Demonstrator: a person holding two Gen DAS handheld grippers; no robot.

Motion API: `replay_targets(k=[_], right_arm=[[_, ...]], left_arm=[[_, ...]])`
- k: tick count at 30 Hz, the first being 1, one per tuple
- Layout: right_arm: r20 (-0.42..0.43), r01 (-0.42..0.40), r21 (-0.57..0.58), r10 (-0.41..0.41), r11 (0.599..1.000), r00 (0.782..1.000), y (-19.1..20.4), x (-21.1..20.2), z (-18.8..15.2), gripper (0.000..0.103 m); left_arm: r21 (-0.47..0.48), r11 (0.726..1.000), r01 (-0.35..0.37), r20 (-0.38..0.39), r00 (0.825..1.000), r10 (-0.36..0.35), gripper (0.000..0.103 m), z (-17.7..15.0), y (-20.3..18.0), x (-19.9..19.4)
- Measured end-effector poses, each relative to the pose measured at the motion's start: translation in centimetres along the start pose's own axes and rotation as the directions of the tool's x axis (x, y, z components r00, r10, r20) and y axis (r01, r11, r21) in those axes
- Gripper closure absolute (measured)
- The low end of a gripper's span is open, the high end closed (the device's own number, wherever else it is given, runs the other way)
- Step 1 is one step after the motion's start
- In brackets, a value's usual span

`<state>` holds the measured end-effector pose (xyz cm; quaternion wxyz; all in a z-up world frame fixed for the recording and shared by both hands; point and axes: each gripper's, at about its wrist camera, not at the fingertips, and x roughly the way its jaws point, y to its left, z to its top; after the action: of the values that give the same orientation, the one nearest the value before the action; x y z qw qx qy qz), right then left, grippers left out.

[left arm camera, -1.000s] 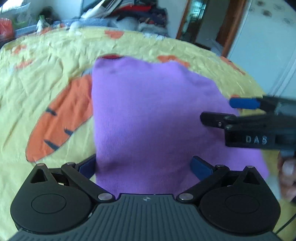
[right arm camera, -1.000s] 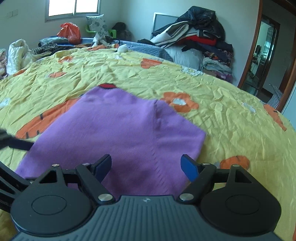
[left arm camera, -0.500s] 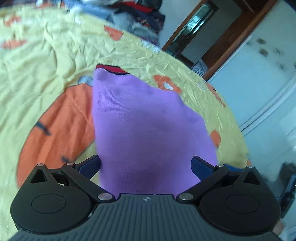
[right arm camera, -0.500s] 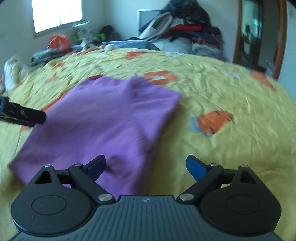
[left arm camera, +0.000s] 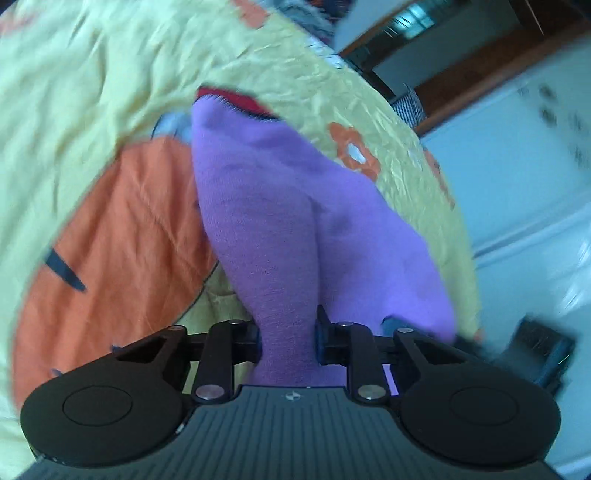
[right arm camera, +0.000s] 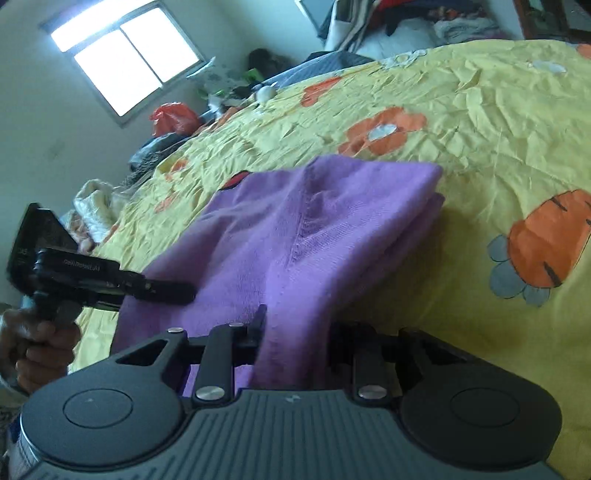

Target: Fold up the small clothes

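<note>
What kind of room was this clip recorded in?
Most likely a lived-in bedroom. The purple garment lies on a bed under a yellow flower-print sheet; a heap of clothes is piled at the far side, and a window lights the wall.

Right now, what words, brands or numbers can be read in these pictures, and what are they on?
"GenRobot.AI", as best I can read it: small upside-down white print on the left gripper, whose fingers are closing with the purple garment between them.
Second white mark on that gripper's rear end: too small to read.
Round emblem on the ribbed housing: no letters.
</note>
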<state>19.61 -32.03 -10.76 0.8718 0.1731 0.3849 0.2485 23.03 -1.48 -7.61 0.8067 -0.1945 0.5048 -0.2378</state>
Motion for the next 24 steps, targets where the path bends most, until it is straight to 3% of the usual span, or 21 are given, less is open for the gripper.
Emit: replay_targets(k=[2, 4, 8, 10, 12, 13, 14, 15, 18, 19, 20, 21, 24], right_arm=[[0.015, 0.027, -0.05, -0.026, 0.998, 1.0, 1.9, -0.5, 0.3, 0.083], [0.047, -0.015, -0.056, 0.018, 0.998, 0.999, 3.5, -1.7, 0.8, 0.083], [0.066, -0.062, -0.08, 0.067, 0.995, 0.996, 7.2, -2.4, 1.0, 0.084], [0.079, -0.006, -0.095, 0.013, 0.995, 0.997, 8.1, -1.6, 0.8, 0.081], [0.016, 0.049, -0.082, -0.048, 0.995, 0.999, 7.9, 1.0, 0.7, 0.075], [-0.037, 0.089, -0.079, -0.092, 0.993, 0.995, 7.7, 2.2, 0.4, 0.055], [-0.03, 0.149, -0.102, -0.152, 0.984, 0.988, 7.9, 2.4, -0.2, 0.031], [0.008, 0.176, -0.142, -0.177, 0.974, 0.984, 8.4, 1.6, -1.2, 0.029], [0.088, 0.144, -0.213, -0.128, 0.966, 0.988, 9.7, -2.2, -4.3, 0.031], [0.127, 0.161, -0.264, -0.131, 0.951, 0.983, 10.7, -3.1, -5.3, 0.04], [0.149, 0.199, -0.32, -0.158, 0.926, 0.976, 11.9, -3.6, -6.2, 0.064], [0.16, 0.221, -0.352, -0.174, 0.909, 0.972, 12.7, -3.8, -6.9, 0.072], [0.117, 0.198, -0.388, -0.165, 0.9, 0.979, 13.6, -3.1, -8.5, 0.078]], left_arm=[[0.066, 0.997, -0.038, 0.019, 0.999, 0.037, 0.081, 0.1, -1.3, -1.3], [0.103, 0.992, -0.071, 0.052, 0.996, 0.066, 0.081, -0.2, -2.0, -3.2], [0.097, 0.992, -0.082, 0.084, 0.994, 0.074, 0.081, -0.5, -0.7, -7.1], [0.05, 0.995, -0.092, 0.095, 0.992, 0.087, 0.078, -0.4, 1.0, -7.8], [-0.03, 0.994, -0.11, 0.073, 0.991, 0.111, 0.075, -1.0, 3.3, -7.4], [-0.045, 0.988, -0.146, 0.062, 0.987, 0.149, 0.068, -1.9, 4.1, -7.2], [-0.05, 0.987, -0.155, 0.067, 0.985, 0.158, 0.063, -3.0, 4.7, -7.5], [-0.061, 0.989, -0.131, 0.08, 0.987, 0.136, 0.062, -4.3, 5.2, -8.1], [-0.067, 0.992, -0.108, 0.151, 0.982, 0.117, 0.054, -7.8, 4.9, -10.6], [-0.055, 0.993, -0.103, 0.179, 0.978, 0.111, 0.045, -8.9, 4.2, -11.0], [-0.041, 0.993, -0.111, 0.202, 0.972, 0.117, 0.044, -10.0, 3.4, -11.2], [-0.027, 0.991, -0.131, 0.215, 0.967, 0.134, 0.044, -11.0, 2.5, -11.2], [0.004, 0.972, -0.235, 0.211, 0.95, 0.229, 0.044, -13.5, 0.3, -9.7]])
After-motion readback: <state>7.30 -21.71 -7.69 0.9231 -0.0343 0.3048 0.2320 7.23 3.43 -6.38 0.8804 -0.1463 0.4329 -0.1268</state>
